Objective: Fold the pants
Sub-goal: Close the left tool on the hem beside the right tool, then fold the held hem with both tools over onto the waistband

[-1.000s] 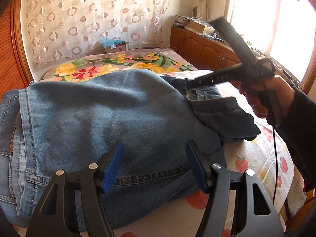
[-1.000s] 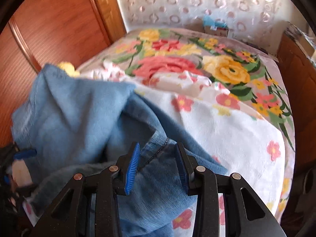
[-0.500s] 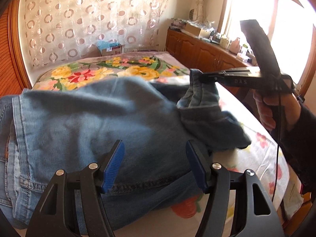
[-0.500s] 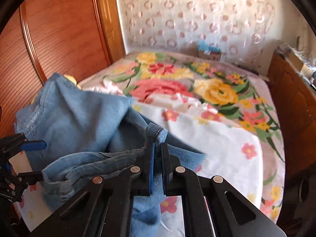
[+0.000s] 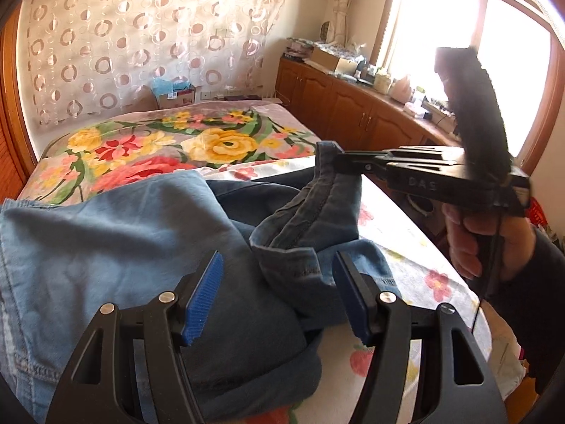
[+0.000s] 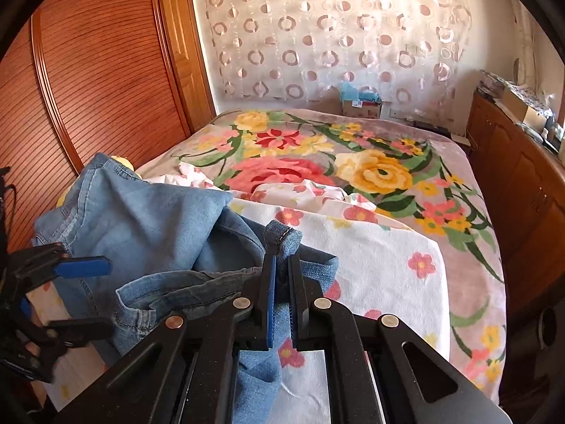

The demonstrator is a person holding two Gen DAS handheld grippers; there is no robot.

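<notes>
Blue denim pants (image 5: 106,247) lie bunched on the near part of the bed, also in the right wrist view (image 6: 141,219). My right gripper (image 6: 281,272) is shut on a hemmed edge of the pants (image 6: 282,238) and holds it lifted above the bed; it shows from the side in the left wrist view (image 5: 339,162). My left gripper (image 5: 275,296) is open and empty, its blue pads (image 5: 203,300) hovering just over the pants near the lifted fold; it shows at the left edge of the right wrist view (image 6: 70,293).
The bed has a floral blanket (image 6: 353,162) and a white flowered sheet (image 6: 381,268). A wooden wardrobe (image 6: 88,70) stands left of the bed. Wooden cabinets (image 5: 353,113) run along the right under a bright window. A cardboard box (image 5: 176,95) sits beyond the bed.
My right gripper closed on the pants edge and lifted it up off the bed. My left gripper stayed open and shifted right toward the lifted fold.
</notes>
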